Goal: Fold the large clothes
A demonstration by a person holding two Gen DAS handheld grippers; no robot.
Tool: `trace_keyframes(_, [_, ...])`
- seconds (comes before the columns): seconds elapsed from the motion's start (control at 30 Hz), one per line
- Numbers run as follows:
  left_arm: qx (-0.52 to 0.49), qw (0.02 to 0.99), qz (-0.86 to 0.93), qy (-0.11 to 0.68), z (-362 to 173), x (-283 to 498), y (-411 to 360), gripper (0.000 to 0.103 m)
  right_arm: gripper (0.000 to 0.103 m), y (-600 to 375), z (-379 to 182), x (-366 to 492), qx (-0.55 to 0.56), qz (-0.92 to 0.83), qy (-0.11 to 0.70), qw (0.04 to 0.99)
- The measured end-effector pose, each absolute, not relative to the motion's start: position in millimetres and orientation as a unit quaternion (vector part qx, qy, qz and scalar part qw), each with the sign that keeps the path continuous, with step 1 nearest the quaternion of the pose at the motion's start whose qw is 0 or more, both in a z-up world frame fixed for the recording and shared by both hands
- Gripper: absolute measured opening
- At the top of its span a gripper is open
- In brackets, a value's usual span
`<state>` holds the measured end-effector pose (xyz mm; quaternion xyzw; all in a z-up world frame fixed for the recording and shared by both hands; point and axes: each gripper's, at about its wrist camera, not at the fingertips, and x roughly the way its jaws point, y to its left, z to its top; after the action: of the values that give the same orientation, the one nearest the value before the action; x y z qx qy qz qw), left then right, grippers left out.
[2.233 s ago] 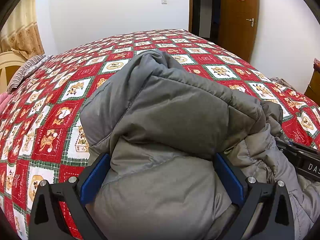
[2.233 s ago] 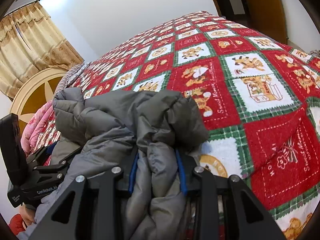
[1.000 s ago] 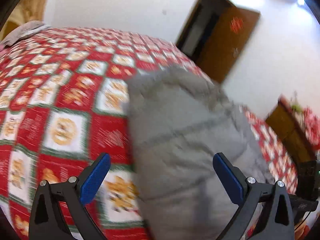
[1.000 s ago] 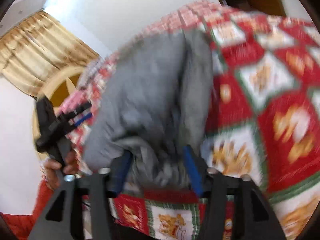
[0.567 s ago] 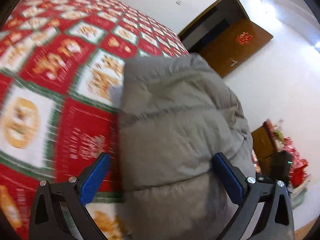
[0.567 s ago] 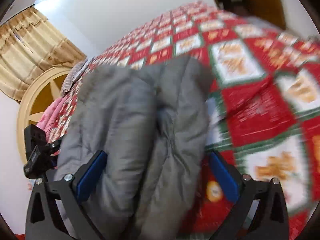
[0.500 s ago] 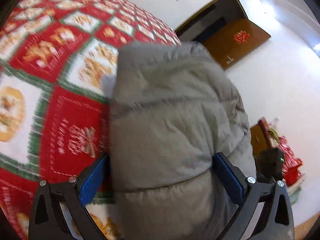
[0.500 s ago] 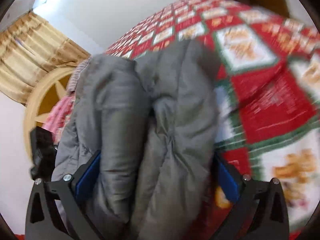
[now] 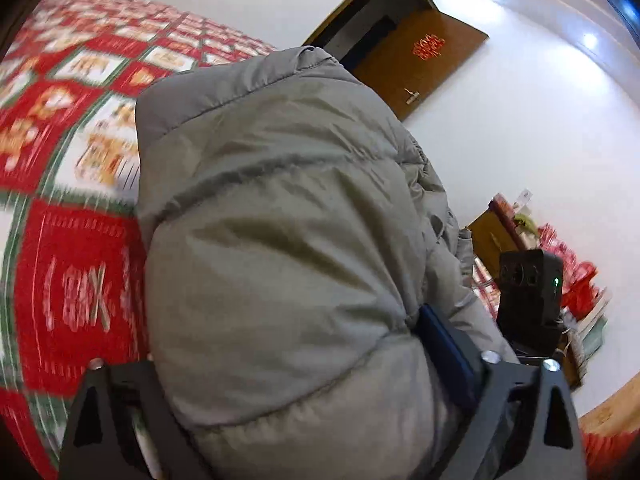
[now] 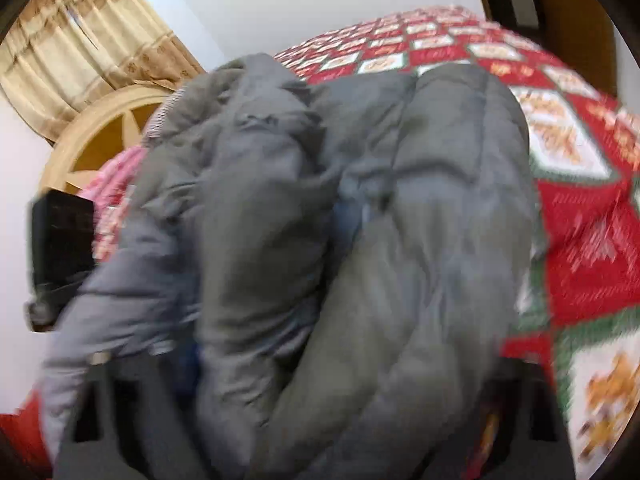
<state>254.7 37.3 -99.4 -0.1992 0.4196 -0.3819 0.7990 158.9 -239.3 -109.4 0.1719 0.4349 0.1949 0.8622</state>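
On the bed: folded grey quilted puffer jacket (image 9: 280, 240), red patchwork bedspread (image 9: 76, 272).
Left hand-held gripper (image 9: 288, 356): closing, clamping jacket.
Right hand-held gripper (image 10: 320, 364): closing, clamping jacket.
Tip: squeeze evenly, keep layers stacked.

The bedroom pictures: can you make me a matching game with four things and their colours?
Things:
1. puffy jacket
2. door
3. curtain
4. bedspread

Colours:
A. red with white and green squares
B. beige
C. grey
D. brown, with a red sign on it

Right pairs: 1-C, 2-D, 3-B, 4-A
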Motion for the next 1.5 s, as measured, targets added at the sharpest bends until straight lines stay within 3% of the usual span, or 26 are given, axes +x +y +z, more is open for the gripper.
trace_keyframes(0.1, [-0.198,0.800,-0.381,0.419,-92.9,230.9,40.4,0.090,0.056,-227.9,-103.2,130.6,0.177,0.211,0.440,0.854])
trace_keyframes(0.37, [-0.209,0.796,-0.393,0.410,-68.1,173.6,51.4,0.090,0.042,-218.5,-86.9,49.7,0.219,0.210,0.414,0.858])
trace_keyframes(0.73, [-0.182,0.802,-0.422,0.380,-38.3,141.5,26.4,0.090,0.041,-234.9,-49.8,8.1,0.239,0.186,0.368,0.879])
trace_keyframes(1.13, [-0.126,0.808,-0.456,0.350,4.1,194.3,-100.5,0.090,0.039,-329.9,9.2,40.9,0.190,0.078,0.308,0.929])
trace_keyframes(1.27, [-0.098,0.821,-0.433,0.360,-8.8,226.9,-144.0,0.090,0.039,-358.0,1.8,75.0,0.155,0.035,0.312,0.937])
trace_keyframes(1.5, [-0.017,0.841,-0.342,0.419,-61.7,274.2,-194.5,0.090,0.040,-393.1,-63.5,152.1,0.128,-0.016,0.379,0.916])
